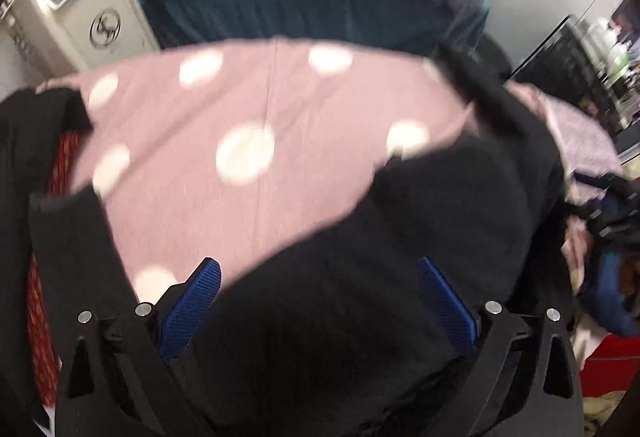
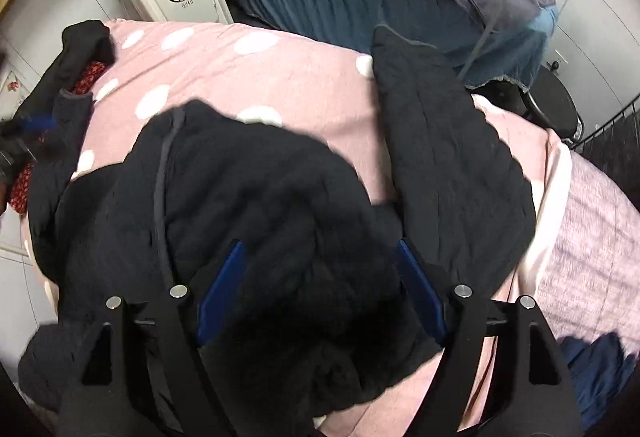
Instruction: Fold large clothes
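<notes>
Black jacket (image 2: pixel 256 197) lies beneath both steeply down-pointing grippers, left gripper (image 1: pixel 320 301) and right gripper (image 2: pixel 320 285) spread wide, gripping nothing.

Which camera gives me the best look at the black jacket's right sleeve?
The right wrist view: the sleeve lies full length on the pink bedspread. The left wrist view shows it only as a blurred dark strip.

Black jacket (image 2: pixel 248 197) quilted matt cloth; pink spotted cover (image 2: pixel 280 73) soft cotton.
</notes>
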`<state>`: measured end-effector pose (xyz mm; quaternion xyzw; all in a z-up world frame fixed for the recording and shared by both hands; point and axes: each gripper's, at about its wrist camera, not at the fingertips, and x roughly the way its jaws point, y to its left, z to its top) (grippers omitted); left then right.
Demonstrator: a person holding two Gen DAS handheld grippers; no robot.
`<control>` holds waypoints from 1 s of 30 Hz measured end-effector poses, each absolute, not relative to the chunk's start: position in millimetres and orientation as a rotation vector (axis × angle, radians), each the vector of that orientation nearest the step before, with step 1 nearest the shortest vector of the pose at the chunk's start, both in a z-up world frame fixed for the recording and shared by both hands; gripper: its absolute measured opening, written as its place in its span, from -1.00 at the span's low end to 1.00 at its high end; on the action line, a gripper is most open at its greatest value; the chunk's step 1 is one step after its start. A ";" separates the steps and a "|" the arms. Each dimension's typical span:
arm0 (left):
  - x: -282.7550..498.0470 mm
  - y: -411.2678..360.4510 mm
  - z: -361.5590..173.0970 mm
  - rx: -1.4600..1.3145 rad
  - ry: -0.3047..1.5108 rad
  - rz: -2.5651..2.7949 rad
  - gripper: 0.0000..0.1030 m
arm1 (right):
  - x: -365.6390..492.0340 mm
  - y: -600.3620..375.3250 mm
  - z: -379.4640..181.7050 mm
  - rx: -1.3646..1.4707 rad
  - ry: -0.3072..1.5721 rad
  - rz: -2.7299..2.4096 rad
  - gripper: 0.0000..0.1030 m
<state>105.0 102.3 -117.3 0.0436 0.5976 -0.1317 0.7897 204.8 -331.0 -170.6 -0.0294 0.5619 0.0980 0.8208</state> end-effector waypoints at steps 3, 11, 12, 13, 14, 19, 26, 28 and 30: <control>58.3 95.4 -160.7 0.077 1.389 -0.287 0.87 | 181.7 -350.1 -175.6 -0.105 1.190 0.131 0.49; 1.0 67.9 -192.2 0.127 1.456 -0.238 0.87 | 216.2 -407.6 -172.5 0.016 1.210 -0.048 0.53; 0.6 64.6 -189.7 0.126 1.451 -0.235 0.87 | 228.3 -410.3 -175.4 0.019 1.215 -0.073 0.53; 1.0 63.2 -189.2 0.118 1.451 -0.230 0.87 | 242.1 -410.7 -180.8 0.010 1.221 -0.094 0.55; 0.6 61.7 -187.0 0.108 1.455 -0.221 0.87 | 250.7 -408.3 -185.9 -0.003 1.233 -0.104 0.55; -11.5 51.9 -183.8 0.137 1.453 -0.214 0.87 | 288.2 -397.4 -247.3 -0.042 1.387 -0.134 0.55; -37.3 45.5 -187.3 0.117 1.441 -0.197 0.87 | 266.9 -399.3 -248.3 -0.138 1.291 -0.126 -0.83; -38.1 51.2 -185.6 0.101 1.450 -0.197 0.87 | 250.6 -415.4 -223.1 -0.096 1.210 -0.130 -0.86; -36.9 49.7 -181.3 0.084 1.453 -0.199 0.87 | 231.1 -439.6 -199.4 0.004 1.155 -0.164 -0.87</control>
